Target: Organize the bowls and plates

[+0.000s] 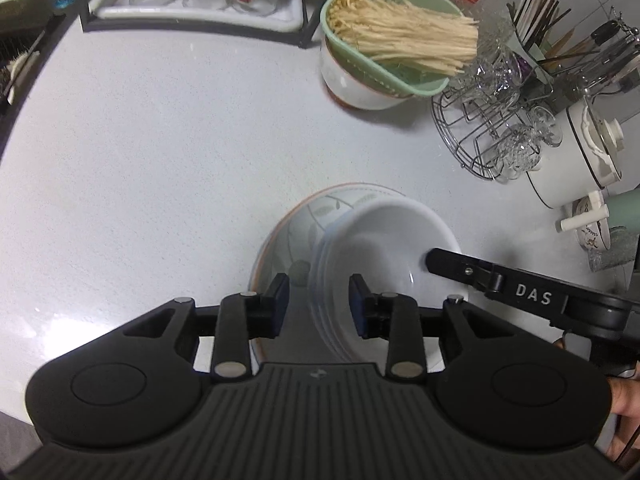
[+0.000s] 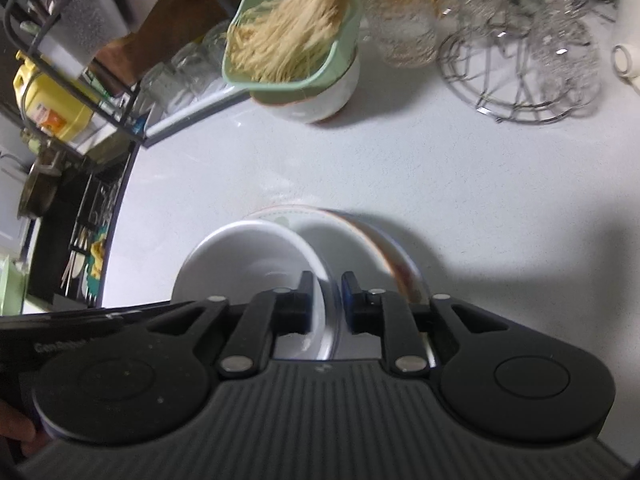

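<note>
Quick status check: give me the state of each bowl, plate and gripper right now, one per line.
White bowl: tilted over the plate, rim between the right gripper's jaws.
Patterned plate: flat on the counter, under the bowl.
Right gripper: shut on the bowl's rim.
Left gripper: jaws open, hovering by the bowl.
Green strainer: full of noodles, sitting in a white bowl.

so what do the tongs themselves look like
Both are matte black plastic: the left tongs and right tongs have ribbed bases, round side lobes, silver pivot pins and blue finger pads. The right one's arm reads "DAS" in white.
</note>
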